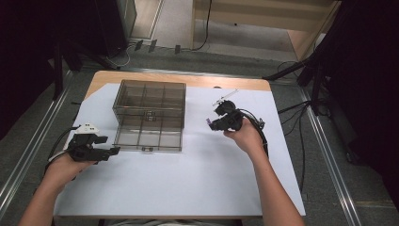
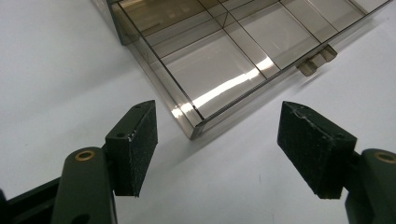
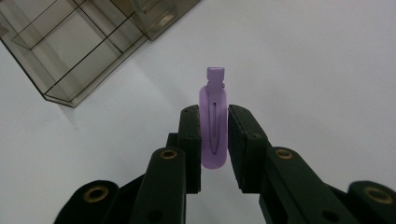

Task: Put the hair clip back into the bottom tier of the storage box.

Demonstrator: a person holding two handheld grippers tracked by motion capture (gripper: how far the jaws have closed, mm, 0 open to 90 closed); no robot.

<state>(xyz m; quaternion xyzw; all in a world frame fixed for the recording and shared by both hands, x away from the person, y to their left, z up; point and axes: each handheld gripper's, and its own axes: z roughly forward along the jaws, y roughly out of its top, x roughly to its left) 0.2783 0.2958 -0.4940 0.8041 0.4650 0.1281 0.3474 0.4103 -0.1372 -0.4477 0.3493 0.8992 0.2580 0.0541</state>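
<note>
A smoky clear plastic organiser box (image 1: 149, 115) with several compartments lies on the white sheet at centre left. In the right gripper view my right gripper (image 3: 214, 128) is shut on a small purple hair clip (image 3: 214, 122), held on edge above the sheet with the box's corner (image 3: 70, 100) at upper left. From above, the right gripper (image 1: 211, 123) hovers to the right of the box, its purple clip (image 1: 207, 121) showing at the tip. My left gripper (image 1: 112, 150) rests low at the left, pointing at the box. Its jaws stand open and bare in the left gripper view (image 2: 217, 149), facing the box's near corner (image 2: 194, 130).
A white sheet (image 1: 197, 174) covers most of the wooden table (image 1: 108, 76). The box's front latch (image 2: 317, 58) sticks out toward me. Cables (image 1: 263, 132) trail from the right gripper. Dark stands and floor rails surround the table.
</note>
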